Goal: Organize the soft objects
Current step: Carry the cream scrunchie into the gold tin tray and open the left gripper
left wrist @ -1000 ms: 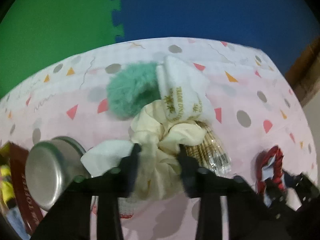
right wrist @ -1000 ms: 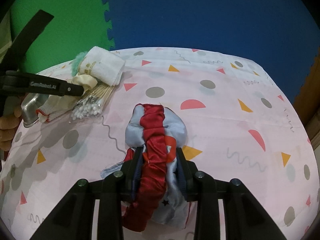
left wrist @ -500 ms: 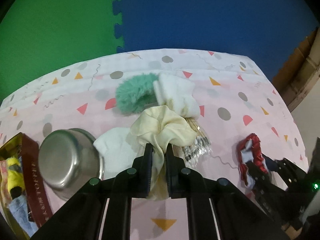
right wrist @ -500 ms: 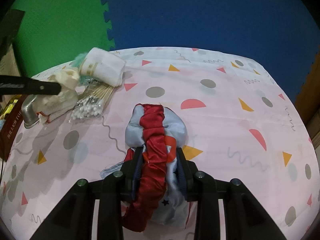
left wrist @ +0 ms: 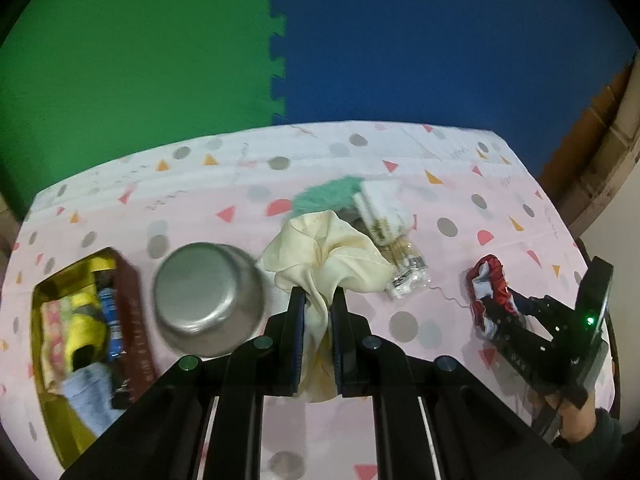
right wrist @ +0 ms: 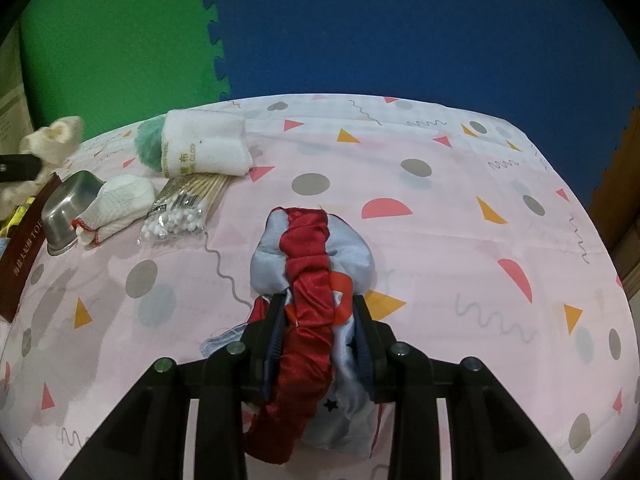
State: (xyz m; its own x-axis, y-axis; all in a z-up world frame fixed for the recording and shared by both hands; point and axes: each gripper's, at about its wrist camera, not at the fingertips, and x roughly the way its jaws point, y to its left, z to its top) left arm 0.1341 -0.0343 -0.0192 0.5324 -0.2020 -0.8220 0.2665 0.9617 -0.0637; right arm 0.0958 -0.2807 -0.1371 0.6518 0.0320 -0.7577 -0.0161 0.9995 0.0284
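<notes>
While the patterned pink surface [left wrist: 240, 184] spreads under everything, the open box [left wrist: 84, 340] sits at about eight o'clock in the left wrist view, packed with yellow, blue and pale soft items. Just beside it, toward the centre, an upturned metal bowl [left wrist: 208, 296] rests on its rim. The left hand-held gripper [left wrist: 318, 300] has its fingers drawn narrow around the cream scrunchie [left wrist: 328, 256], which is pinched between them and billows out above the tips, lifted clear of the cloth. Beyond it, at about twelve o'clock, a teal fluffy scrunchie [left wrist: 328, 196] touches a folded white cloth [right wrist: 208, 148], and a bag of cotton swabs [right wrist: 186, 208] lies just in front, next to a white mesh pouch [right wrist: 120, 204]. Over at three o'clock, the right hand-held gripper [right wrist: 318, 320] is clamped on the red and grey scrunchie [right wrist: 312, 248], whose far end lies on the surface.
</notes>
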